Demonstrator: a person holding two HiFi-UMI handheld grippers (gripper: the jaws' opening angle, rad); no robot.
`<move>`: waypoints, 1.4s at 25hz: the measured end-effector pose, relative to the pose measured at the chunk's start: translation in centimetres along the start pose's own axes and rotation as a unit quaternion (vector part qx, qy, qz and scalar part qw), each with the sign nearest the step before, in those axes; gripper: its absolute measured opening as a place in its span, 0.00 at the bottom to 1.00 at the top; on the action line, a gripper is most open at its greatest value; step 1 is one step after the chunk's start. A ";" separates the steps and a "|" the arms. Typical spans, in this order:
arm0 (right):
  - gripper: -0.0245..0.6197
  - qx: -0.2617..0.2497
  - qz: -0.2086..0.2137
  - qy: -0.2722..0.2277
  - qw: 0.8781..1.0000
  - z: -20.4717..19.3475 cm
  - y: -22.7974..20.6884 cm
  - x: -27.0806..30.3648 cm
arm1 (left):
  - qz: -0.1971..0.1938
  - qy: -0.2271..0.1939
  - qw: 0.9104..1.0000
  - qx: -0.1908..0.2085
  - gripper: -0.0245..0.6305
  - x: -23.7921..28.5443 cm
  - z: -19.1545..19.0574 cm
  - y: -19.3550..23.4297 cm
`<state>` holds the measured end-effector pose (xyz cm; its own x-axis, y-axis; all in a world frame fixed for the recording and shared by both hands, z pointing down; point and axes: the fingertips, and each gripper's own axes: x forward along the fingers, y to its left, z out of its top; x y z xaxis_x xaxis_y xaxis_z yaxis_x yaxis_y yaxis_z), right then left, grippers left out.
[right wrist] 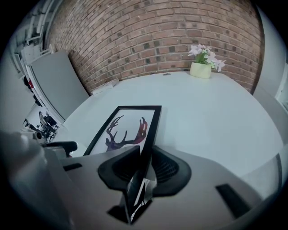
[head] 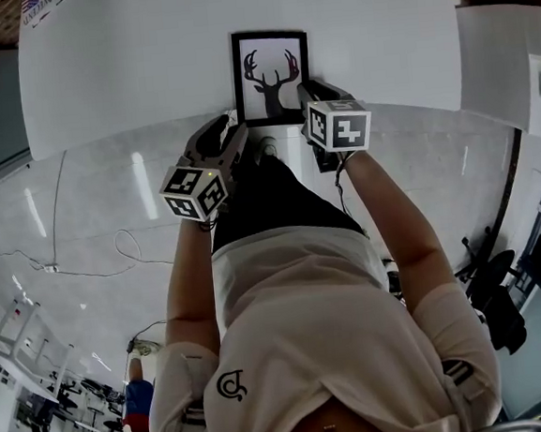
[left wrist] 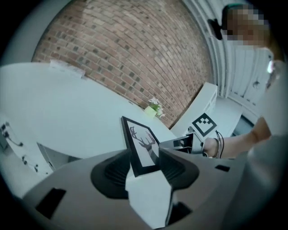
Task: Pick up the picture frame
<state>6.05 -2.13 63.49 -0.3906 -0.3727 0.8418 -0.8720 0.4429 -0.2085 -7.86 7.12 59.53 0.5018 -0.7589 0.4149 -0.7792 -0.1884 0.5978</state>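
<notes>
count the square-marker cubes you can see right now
2. The left cube sits on the left gripper and the right cube on the right gripper. Both grippers are at the near edge of the picture frame. None seems hidden.

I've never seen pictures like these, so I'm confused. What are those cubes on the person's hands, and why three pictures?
A person holds a grabbing tool in each hand; the patterned cubes are part of them. One picture comes from a camera on the person's head, looking down. The other two come from cameras riding on the tools. On the white table is a picture frame showing a deer; a small flower pot stands farther back. The right tool pinches the frame's near edge. The left tool is open, with the frame's corner between its jaws.
</notes>
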 end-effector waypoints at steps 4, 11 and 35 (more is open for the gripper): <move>0.18 -0.016 0.005 -0.008 1.000 0.3 -0.1 -0.1 | -0.035 0.005 0.995 -0.097 0.40 1.3 -1.5 0.6; 0.18 -0.041 0.012 -0.009 0.999 0.3 0.3 0.0 | -0.121 0.014 0.961 -0.250 0.42 3.1 -3.1 0.8; 0.20 -0.117 0.016 -0.021 0.993 -1.3 0.6 -1.0 | -0.187 0.050 0.939 -0.285 0.10 6.6 -4.6 -2.9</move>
<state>6.34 -0.47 63.14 -0.4329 -0.3877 0.8138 -0.7686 0.6305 -0.1084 -0.61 5.50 63.69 0.7551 -0.6388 0.1475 -0.2273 -0.0441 0.9728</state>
